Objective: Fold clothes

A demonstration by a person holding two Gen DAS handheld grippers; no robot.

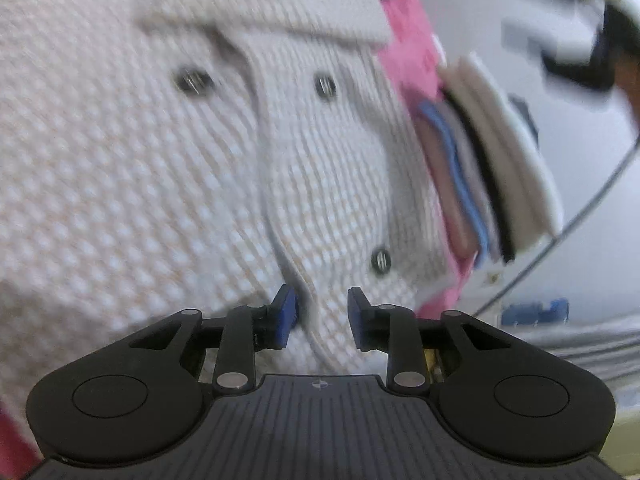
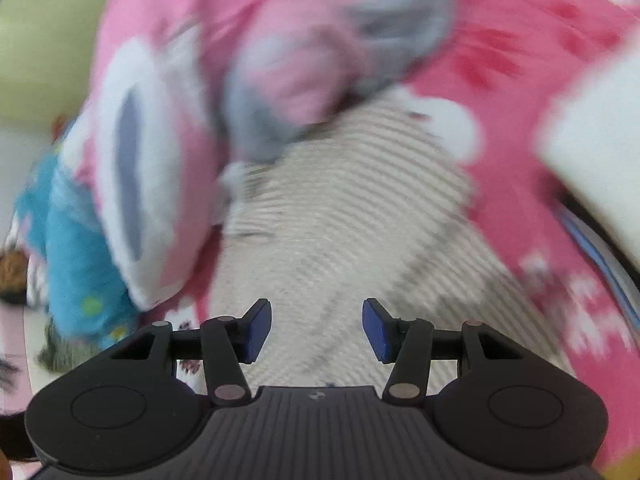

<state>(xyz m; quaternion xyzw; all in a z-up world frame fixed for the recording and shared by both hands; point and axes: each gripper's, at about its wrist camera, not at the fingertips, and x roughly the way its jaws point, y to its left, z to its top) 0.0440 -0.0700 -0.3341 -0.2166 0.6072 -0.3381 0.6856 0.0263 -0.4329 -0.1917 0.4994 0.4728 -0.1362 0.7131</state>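
Observation:
A cream waffle-knit cardigan (image 1: pixel 160 160) with dark buttons (image 1: pixel 326 86) fills the left wrist view, spread on a pink sheet (image 1: pixel 412 32). My left gripper (image 1: pixel 322 318) hovers low over its button placket, jaws apart, pads clear of the cloth. In the right wrist view the same cream knit (image 2: pixel 340 220) lies on the pink patterned sheet (image 2: pixel 520 120). My right gripper (image 2: pixel 316 330) stands open above it with nothing between its blue pads (image 2: pixel 256 332). Both views are blurred.
A stack of folded clothes (image 1: pixel 500 160) sits right of the cardigan, with a thin cable (image 1: pixel 580 220) past it. A pink and grey garment heap (image 2: pixel 320 60), a white and pink plush piece (image 2: pixel 132 168) and blue cloth (image 2: pixel 76 240) lie beyond the knit. A yellow-green cushion (image 2: pixel 44 40) is far left.

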